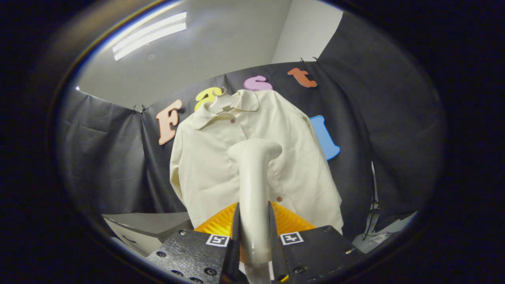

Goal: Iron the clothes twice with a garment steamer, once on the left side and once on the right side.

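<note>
Jaws are clamped tight on the handle of the garment steamer, one finger pressing each side, so the gripper has a solid hold. Steamer head sits up against the middle of the shirt, roughly on the button line; can't tell if it's actually touching the fabric. Best bet for this pass is probably to pick one side of the placket, keep the head flat to the cloth and drag slow and straight, not twisting the handle so it doesn't slip. Shirt is cream, collared, dark buttons, hanging on a pale hanger against the booth's black cloth wall, with soft creases across the front.
</note>
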